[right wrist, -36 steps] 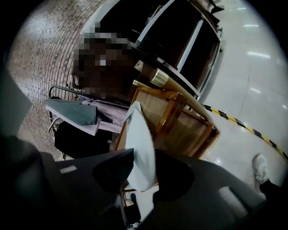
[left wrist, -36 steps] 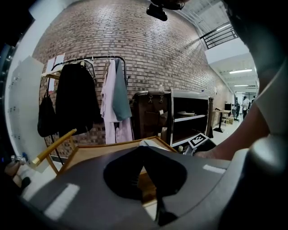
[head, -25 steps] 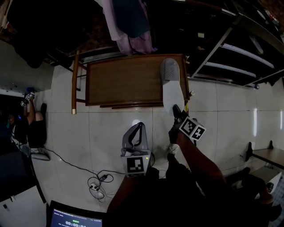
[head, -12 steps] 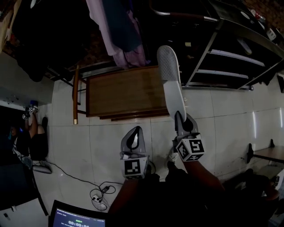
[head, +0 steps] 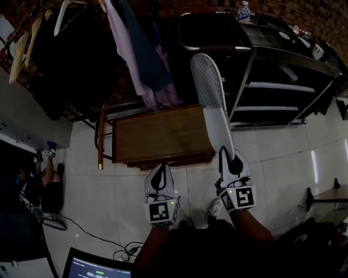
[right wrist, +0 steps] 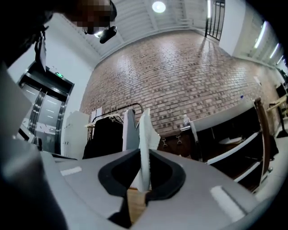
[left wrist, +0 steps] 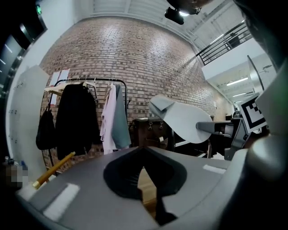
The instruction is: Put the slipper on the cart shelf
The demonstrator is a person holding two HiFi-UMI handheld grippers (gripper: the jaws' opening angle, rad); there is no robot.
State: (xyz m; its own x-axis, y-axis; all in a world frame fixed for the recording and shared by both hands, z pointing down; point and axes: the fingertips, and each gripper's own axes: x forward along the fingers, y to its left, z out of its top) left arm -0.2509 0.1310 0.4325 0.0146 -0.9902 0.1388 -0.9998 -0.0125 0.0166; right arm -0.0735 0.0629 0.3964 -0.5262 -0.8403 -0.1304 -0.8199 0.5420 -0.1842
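White floor tiles (head: 272, 157) spread beneath me, with a lit dark screen (head: 92, 266) at 7 o'clock in the head view and a tangle of black cable (head: 128, 252) just beside it.

Nearest to me, at 6 o'clock, are both tools. My left gripper (head: 162, 165) has its jaws pressed together at the tips with nothing between them; its own view (left wrist: 144, 150) shows only a strip of wood through the hollow behind them. My right gripper (head: 225, 155), at 5 o'clock, is clamped on the heel end of the pale grey flat-soled slipper (head: 209, 92). In the right gripper view (right wrist: 144, 157) the slipper (right wrist: 145, 134) stands on edge, pinched thinly between the pads. From the grip it stretches toward 12 o'clock, sole facing me, in the air and on no shelf; in the left gripper view it shows at 2 o'clock (left wrist: 184, 121).

Beyond the left gripper, at 12 o'clock from it, sits the low brown wooden table (head: 160, 136). Past that, at 11 o'clock, a clothes rack with dark and pale hanging garments (head: 141, 59) stands against the red brick wall (right wrist: 193, 76). At 2 o'clock is the black metal cart with open shelves (head: 283, 81), a clear plastic bottle (head: 244, 11) on its top.
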